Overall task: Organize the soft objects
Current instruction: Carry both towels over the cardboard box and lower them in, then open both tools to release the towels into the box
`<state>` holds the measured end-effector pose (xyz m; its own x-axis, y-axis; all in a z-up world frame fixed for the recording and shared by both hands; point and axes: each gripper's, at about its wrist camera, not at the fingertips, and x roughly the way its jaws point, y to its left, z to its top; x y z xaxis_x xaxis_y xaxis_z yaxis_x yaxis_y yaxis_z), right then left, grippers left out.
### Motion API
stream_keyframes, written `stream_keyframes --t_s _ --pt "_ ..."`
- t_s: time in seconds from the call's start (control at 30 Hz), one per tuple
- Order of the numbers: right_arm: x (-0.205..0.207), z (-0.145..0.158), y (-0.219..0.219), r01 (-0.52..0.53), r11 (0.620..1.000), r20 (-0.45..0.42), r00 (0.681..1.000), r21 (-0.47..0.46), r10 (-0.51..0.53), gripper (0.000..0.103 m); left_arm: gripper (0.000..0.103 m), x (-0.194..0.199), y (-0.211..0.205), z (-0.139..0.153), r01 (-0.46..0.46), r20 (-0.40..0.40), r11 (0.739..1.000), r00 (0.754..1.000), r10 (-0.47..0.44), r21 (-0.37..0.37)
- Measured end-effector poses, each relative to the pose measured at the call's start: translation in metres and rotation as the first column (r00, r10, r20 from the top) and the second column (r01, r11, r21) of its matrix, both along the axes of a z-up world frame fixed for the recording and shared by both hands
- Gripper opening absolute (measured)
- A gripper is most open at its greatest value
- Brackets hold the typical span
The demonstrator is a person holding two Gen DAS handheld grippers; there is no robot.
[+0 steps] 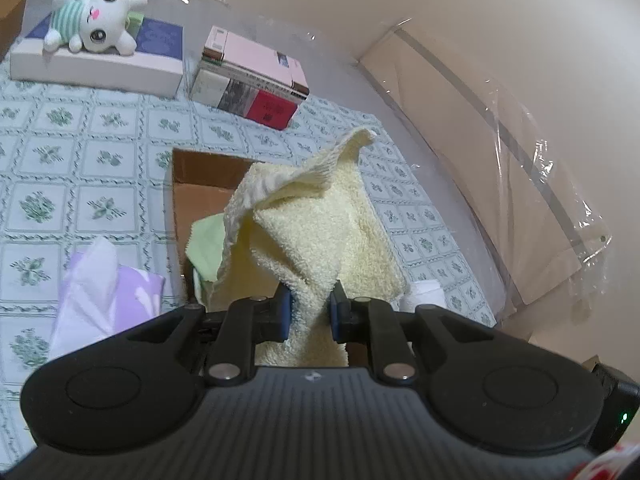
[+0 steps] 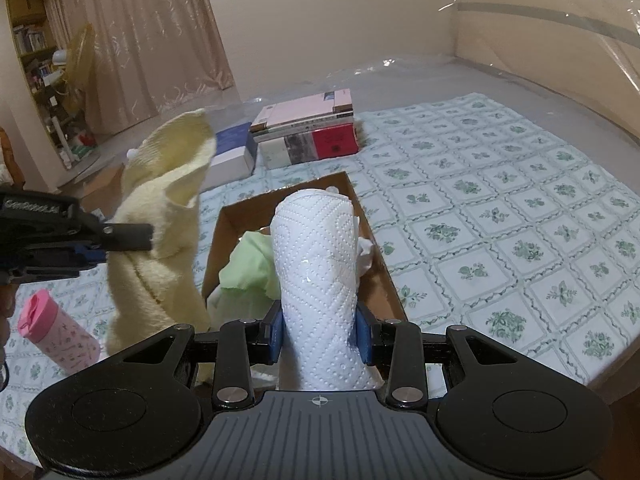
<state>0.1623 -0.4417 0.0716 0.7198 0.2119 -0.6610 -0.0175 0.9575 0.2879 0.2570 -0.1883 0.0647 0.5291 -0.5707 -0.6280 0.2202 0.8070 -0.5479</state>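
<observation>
The left tongs (image 1: pixel 310 310) grip a pale yellow towel (image 1: pixel 320 224), held above the open cardboard box (image 2: pixel 376 264) on the patterned table (image 2: pixel 500 216). The right tongs (image 2: pixel 320 332) clamp a white paper towel roll (image 2: pixel 316 264) over the same box, where a green cloth (image 2: pixel 250 266) lies.

The right gripper (image 2: pixel 319 334) clamps a white embossed paper towel roll (image 2: pixel 318 268) between its blue pads, above an open cardboard box (image 2: pixel 384 276) holding a light green cloth (image 2: pixel 248 266). At the left, the left gripper (image 2: pixel 120 240) pinches a pale yellow towel (image 2: pixel 160 216) hanging beside the box. A pink bottle (image 2: pixel 60 338) lies on the floral tablecloth (image 2: pixel 500 216), and stacked books (image 2: pixel 308 132) sit behind the box.
</observation>
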Motion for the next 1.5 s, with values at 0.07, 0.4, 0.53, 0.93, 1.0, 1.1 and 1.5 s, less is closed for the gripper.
stream_keyframes --t_s 0.07,0.4,0.53,0.93,1.0,1.1,1.5 --pt "0.005 -0.005 -0.001 -0.009 1.0 -0.009 1.0 -0.002 0.009 0.036 0.016 0.006 -0.007 -0.007 0.001 -0.011 1.0 1.0 -0.001 -0.001" --pt "0.029 -0.039 0.001 -0.06 0.998 -0.063 0.996 0.005 0.06 0.036 0.016 0.034 -0.027 -0.047 -0.007 -0.087 1.0 0.996 0.009 0.024" --pt "0.034 -0.049 0.003 -0.072 0.997 -0.08 0.994 0.012 0.073 0.036 0.016 0.038 -0.031 -0.056 -0.006 -0.094 0.999 0.996 0.01 0.04" --pt "0.045 -0.07 0.013 -0.114 0.993 -0.125 0.986 0.005 0.114 0.036 0.016 0.047 -0.04 -0.073 0.005 -0.115 0.998 0.993 0.003 0.065" --pt "0.048 -0.074 0.015 -0.124 0.992 -0.138 0.983 -0.003 0.122 0.036 0.016 0.049 -0.04 -0.075 0.008 -0.117 0.998 0.993 0.0 0.07" --pt "0.053 -0.081 0.018 -0.142 0.99 -0.155 0.978 -0.025 0.136 0.036 0.016 0.051 -0.039 -0.08 0.01 -0.121 0.997 0.993 -0.001 0.078" --pt "0.086 -0.112 0.032 -0.235 0.967 -0.234 0.95 -0.099 0.206 0.036 0.017 0.072 -0.045 -0.095 0.031 -0.112 0.992 0.994 -0.017 0.122"
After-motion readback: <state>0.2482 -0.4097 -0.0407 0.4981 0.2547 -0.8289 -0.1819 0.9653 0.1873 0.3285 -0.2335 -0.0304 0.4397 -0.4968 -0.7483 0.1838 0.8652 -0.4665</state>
